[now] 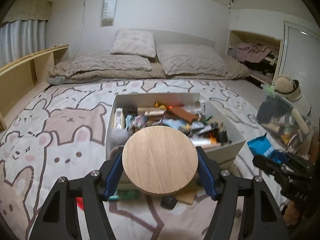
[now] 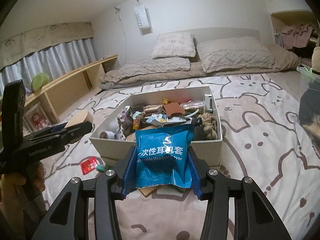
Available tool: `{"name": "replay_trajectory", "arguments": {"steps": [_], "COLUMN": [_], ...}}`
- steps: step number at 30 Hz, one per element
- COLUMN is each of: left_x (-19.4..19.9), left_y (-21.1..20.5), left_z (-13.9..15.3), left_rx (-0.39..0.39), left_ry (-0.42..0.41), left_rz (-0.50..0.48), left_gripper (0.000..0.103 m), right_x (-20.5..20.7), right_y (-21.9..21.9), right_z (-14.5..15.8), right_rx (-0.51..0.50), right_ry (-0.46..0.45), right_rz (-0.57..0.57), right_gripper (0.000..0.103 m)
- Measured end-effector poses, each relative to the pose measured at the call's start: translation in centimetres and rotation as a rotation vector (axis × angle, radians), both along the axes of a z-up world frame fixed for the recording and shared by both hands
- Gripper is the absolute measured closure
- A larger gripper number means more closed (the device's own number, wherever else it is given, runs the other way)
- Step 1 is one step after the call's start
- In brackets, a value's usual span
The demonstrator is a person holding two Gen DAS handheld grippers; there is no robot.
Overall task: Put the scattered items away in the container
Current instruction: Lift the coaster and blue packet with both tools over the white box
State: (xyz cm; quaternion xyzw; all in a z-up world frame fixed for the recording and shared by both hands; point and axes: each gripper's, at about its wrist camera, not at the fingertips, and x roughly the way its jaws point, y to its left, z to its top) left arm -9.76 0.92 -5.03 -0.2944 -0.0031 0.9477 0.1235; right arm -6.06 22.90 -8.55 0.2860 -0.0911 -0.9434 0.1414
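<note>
Wooden disc (image 1: 160, 160) clamped in left tongs (image 1: 160, 165), blue packet (image 2: 163, 158) pinched in right tongs (image 2: 162, 165), white box (image 2: 218, 142) beyond

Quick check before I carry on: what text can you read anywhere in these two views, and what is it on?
"SWEET": white hanging bag on the wall.
"一次性耳机套" and "Disposable Headset Cover": blue packet held in the right tongs.
"DAS": right tongs' body, partly legible.
Red packet on the bedspread: too blurred.

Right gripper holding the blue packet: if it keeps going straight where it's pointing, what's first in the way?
Likely the near wall of the white cardboard box, directly beyond the blue foil packet in the right gripper; depth unclear.
</note>
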Motion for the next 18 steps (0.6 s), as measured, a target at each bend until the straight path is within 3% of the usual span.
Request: {"name": "replay_trajectory", "arguments": {"steps": [18], "left_x": [-8.6], "left_y": [-0.8], "left_z": [3.4], "left_rx": [0.033], "left_ry": [0.039], "left_rz": [0.034], "left_gripper": [0.035], "right_x": [-5.1], "right_y": [1.5], "right_z": [3.6], "right_rx": [-0.042], "right_ry": [-0.005], "right_rz": [0.037], "right_gripper": [0.054]}}
